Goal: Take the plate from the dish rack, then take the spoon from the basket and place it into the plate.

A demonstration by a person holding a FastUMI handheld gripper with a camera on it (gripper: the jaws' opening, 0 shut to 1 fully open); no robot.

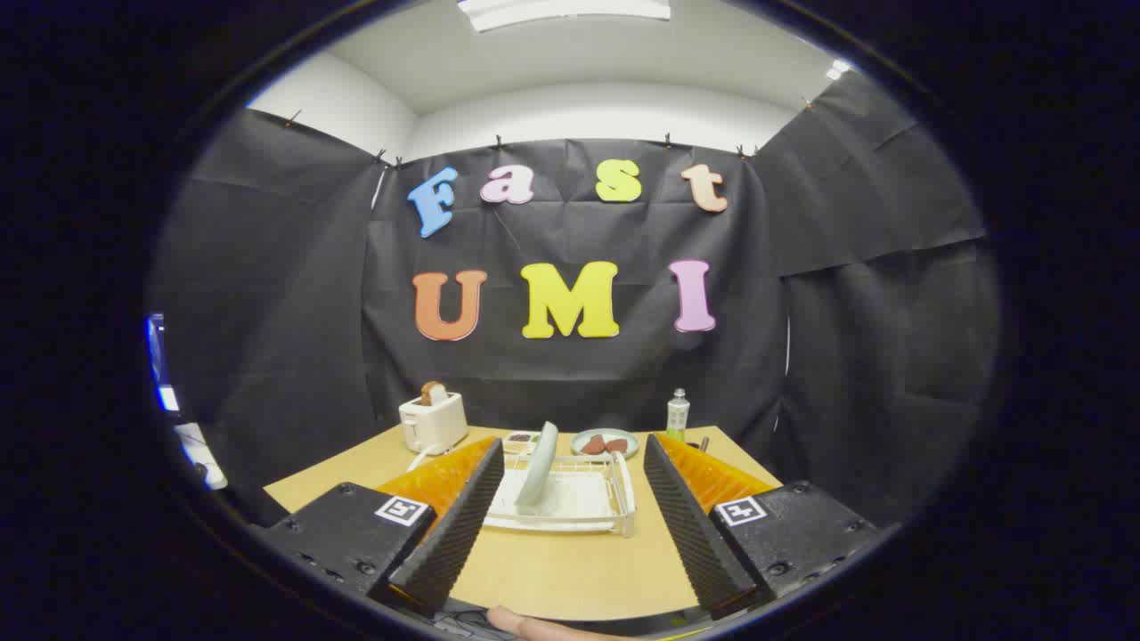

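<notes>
A pale green plate (538, 465) stands on edge in a white wire dish rack (614, 499) on the wooden table (570, 570). The rack sits just ahead of my fingers, framed between them. My gripper (570, 450) is open, its two black ribbed fingers (459, 521) spread wide on either side of the rack with nothing between them, and it is still some way short of the plate. I cannot make out the spoon or its basket; a small dark handle (704, 442) pokes up beyond the right finger.
A white toaster (433, 421) with bread in it stands at the table's back left. A plate with dark food (605, 442) and a small bottle (678, 415) sit at the back. A fingertip (525, 625) shows at the near table edge.
</notes>
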